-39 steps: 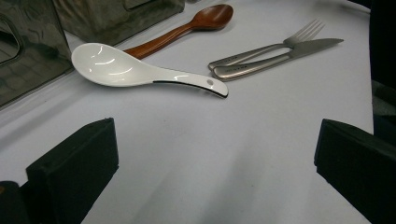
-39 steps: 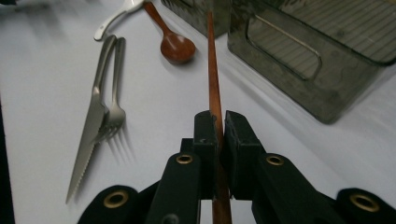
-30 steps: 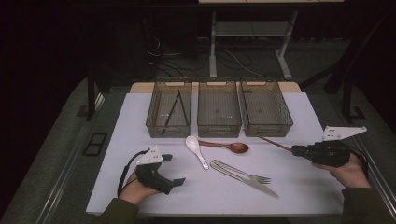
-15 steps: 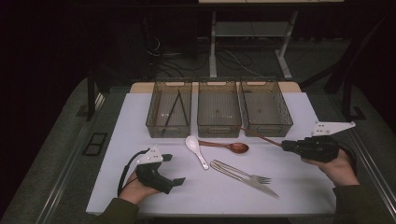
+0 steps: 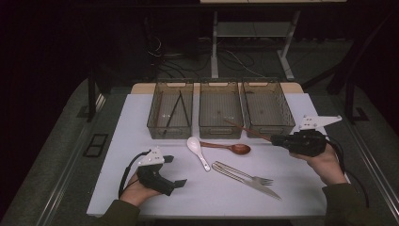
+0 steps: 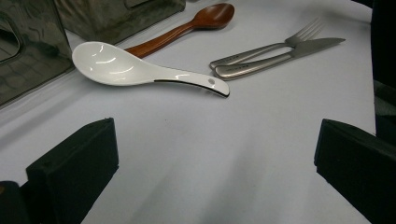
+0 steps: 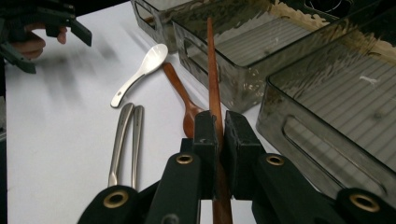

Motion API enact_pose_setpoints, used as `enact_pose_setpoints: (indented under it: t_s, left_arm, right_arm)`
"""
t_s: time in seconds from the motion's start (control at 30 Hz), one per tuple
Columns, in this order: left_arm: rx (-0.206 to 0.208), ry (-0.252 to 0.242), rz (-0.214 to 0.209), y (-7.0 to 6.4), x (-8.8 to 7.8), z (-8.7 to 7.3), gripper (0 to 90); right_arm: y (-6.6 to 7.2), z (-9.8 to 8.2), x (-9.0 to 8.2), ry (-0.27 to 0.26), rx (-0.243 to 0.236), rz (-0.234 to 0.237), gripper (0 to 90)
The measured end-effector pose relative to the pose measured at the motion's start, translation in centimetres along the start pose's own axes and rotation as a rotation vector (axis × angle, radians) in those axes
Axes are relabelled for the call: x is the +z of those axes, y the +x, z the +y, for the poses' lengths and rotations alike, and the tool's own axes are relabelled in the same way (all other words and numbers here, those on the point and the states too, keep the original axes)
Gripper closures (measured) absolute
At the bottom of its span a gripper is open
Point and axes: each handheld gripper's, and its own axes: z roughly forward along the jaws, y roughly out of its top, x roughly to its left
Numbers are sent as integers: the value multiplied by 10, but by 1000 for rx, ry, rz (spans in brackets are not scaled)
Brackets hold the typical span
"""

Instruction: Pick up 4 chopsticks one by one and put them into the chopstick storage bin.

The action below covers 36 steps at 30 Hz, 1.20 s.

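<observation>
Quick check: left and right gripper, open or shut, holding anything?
Left gripper: open, fingers wide apart, holding nothing.
Right gripper: shut on the brown chopstick.

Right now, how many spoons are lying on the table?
2: a white ceramic soup spoon below the middle bin, and a brown wooden spoon touching its bowl, pointing right.

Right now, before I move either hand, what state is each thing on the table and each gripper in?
Right gripper: shut on the brown chopstick.
Brown chopstick: held, tip toward the bins.
Left gripper: open, nothing between the jaws.
Left bin: holds dark chopsticks.
Middle bin: looks empty.
Right bin: looks empty.
White spoon: lying on the table.
Wooden spoon: lying, untouched.
Fork and knife: lying side by side.
</observation>
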Motion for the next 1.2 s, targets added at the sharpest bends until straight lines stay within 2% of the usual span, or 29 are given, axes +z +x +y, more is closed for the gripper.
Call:
enact_pose_setpoints:
  t_s: [0.33, 0.73, 0.93, 1.2]
  left_arm:
    - [5, 0, -1, 0, 0, 0, 0]
    - [-1, 1, -2, -1, 0, 0, 0]
    - [2, -5, -2, 0, -1, 0, 0]
    - [1, 0, -5, -1, -1, 0, 0]
  right_arm:
    - [8, 18, 18, -18, 4, -1, 838]
    - [17, 39, 40, -6, 3, -25, 838]
    - [19, 52, 56, -9, 18, -36, 838]
    - [26, 77, 86, 16, 21, -43, 838]
